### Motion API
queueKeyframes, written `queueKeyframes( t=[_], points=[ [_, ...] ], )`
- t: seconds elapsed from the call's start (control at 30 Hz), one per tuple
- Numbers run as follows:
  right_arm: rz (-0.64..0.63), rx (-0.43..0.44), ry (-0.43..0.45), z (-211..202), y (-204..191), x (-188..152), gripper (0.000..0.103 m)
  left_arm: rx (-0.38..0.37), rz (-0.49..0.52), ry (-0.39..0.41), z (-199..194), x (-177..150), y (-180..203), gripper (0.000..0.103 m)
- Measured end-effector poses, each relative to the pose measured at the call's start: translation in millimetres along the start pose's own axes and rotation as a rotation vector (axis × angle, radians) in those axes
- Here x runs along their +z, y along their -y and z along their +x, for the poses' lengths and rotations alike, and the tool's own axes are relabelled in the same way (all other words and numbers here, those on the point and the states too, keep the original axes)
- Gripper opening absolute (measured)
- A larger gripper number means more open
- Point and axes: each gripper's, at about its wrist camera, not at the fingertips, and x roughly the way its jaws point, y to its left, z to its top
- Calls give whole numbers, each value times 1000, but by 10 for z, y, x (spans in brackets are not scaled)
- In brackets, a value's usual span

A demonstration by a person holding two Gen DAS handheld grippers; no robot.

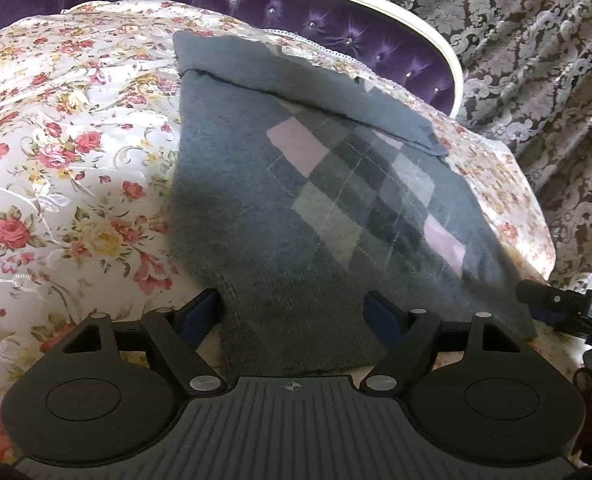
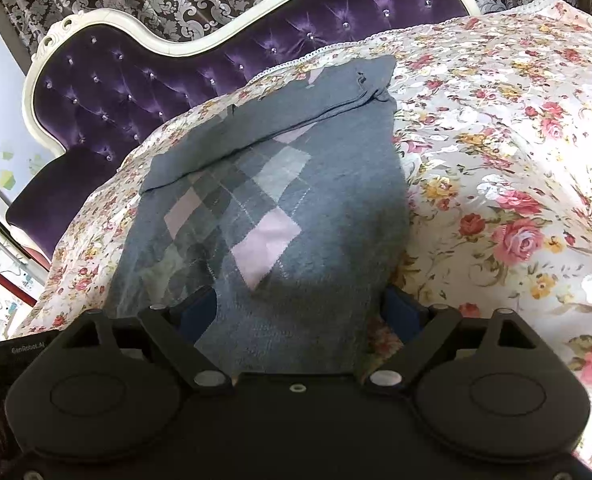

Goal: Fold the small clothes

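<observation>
A grey knit sweater point(image 1: 296, 184) with a pink and grey diamond pattern lies on a floral bedspread point(image 1: 63, 152), its far part folded back over itself. My left gripper point(image 1: 296, 312) is open, its blue-padded fingers straddling the sweater's near hem. The sweater also shows in the right wrist view point(image 2: 296, 208). My right gripper point(image 2: 300, 308) is open too, its fingers on either side of the near hem. The right gripper's body shows at the right edge of the left wrist view point(image 1: 568, 308). The fingertips are partly hidden by the cloth.
A purple tufted headboard point(image 2: 135, 80) with a white frame runs behind the bedspread point(image 2: 496, 160). Patterned curtains point(image 1: 536, 60) hang behind it. The bedspread drops off at the edge past the sweater point(image 1: 536, 232).
</observation>
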Motion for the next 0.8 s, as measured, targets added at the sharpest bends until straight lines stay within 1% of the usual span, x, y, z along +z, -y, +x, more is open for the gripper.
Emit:
queueKeyframes(
  t=[0.03, 0.1, 0.17, 0.2, 0.23, 0.27, 0.3, 0.33, 0.37, 0.4, 0.43, 0.47, 0.5, 0.63, 0.8],
  points=[
    [3, 3, -1, 2, 4, 1, 90, -9, 4, -1, -1, -7, -3, 63],
    [7, 10, -4, 8, 12, 2, 90, -13, 3, 0, -9, -13, -11, 59],
    [3, 6, -12, 18, 6, 7, 88, -20, 2, -2, -12, -11, -25, 57],
    [-2, 3, -16, 22, -1, 8, 84, -21, 1, -3, -13, -9, -34, 51],
    [-5, 0, -23, 27, -5, 12, 74, -17, -2, -3, -11, -4, -43, 40],
    [-8, -8, -33, 41, -9, 12, 68, -12, -5, -3, -5, 0, -51, 33],
    [-9, -18, -40, 54, -10, 12, 58, -6, -14, -5, 2, 1, -69, 17],
    [-6, -28, -45, 68, -5, 13, 47, -7, -29, -8, 11, -1, -92, 7],
    [-1, -35, -52, 79, 5, 14, 39, -16, -46, -6, 13, -5, -119, 7],
    [5, -36, -58, 86, 19, 16, 23, -25, -60, -2, 2, -9, -143, 7],
    [14, -31, -64, 90, 37, 18, 17, -27, -69, 1, -14, -9, -156, 7],
    [22, -20, -68, 87, 55, 19, 16, -27, -75, 5, -33, -7, -161, 7],
    [28, -8, -69, 77, 68, 22, 13, -31, -79, 12, -61, -3, -167, 6],
    [65, 61, -44, -30, 126, 85, 13, -60, -85, 56, -220, 83, -148, 6],
    [85, 163, 44, -218, 126, 321, 12, -119, -110, 132, -416, 339, -148, 6]
  ],
)
